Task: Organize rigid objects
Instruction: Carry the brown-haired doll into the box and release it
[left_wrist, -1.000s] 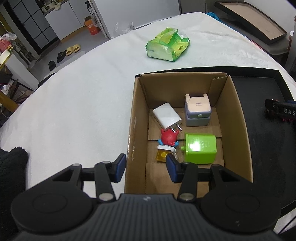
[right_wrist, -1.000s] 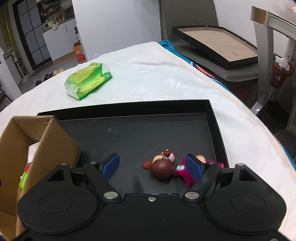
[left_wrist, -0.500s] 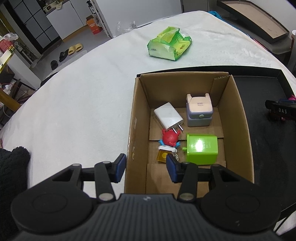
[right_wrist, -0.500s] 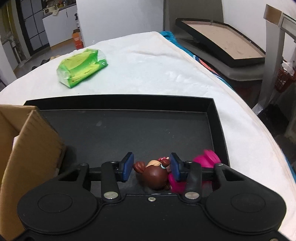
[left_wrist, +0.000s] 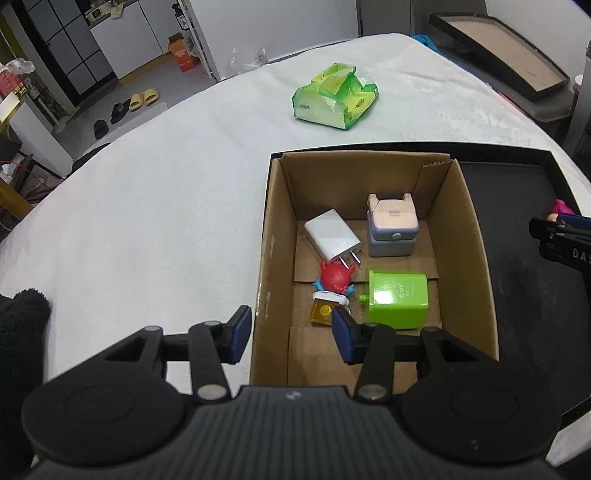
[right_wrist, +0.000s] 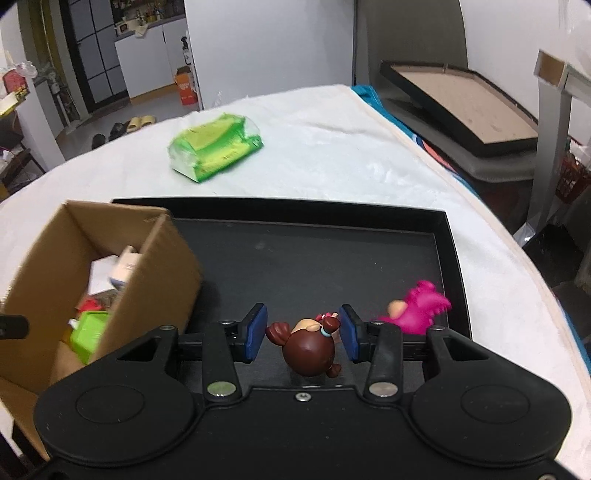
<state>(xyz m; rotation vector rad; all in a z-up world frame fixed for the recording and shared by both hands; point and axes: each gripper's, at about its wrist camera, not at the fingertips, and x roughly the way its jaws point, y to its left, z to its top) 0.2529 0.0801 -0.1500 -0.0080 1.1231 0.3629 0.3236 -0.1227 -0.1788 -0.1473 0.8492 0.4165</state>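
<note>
Right claw — jaws closed in on a brown-headed figurine, blue pads pressing its two sides. The figurine sits between the pads, its round head toward the camera, over the black tray. Just right of the right pad and a little ahead, a pink toy lies on the tray floor near the tray's right wall, apart from the claw. Left of the claw stands a cardboard box, its near corner close beside the left pad; whether the box rests inside the tray or beside it I cannot tell. Far ahead and to the left, a green packet lies on the white-covered bench.

Left claw — jaws apart, nothing between the pads. The pads straddle the near left wall of the cardboard box: left pad outside over the bench cloth, right pad inside the box. Whether either pad touches the wall cannot be told.

Inside the box, ahead of the left claw:
- yellow block, just ahead of the right pad
- red toy, beyond the block
- white plug adapter, prongs toward the red toy
- green case, right of the block
- pale pink-and-grey case, farthest in

A dark fuzzy sleeve shows at the far left of the left view.
</note>
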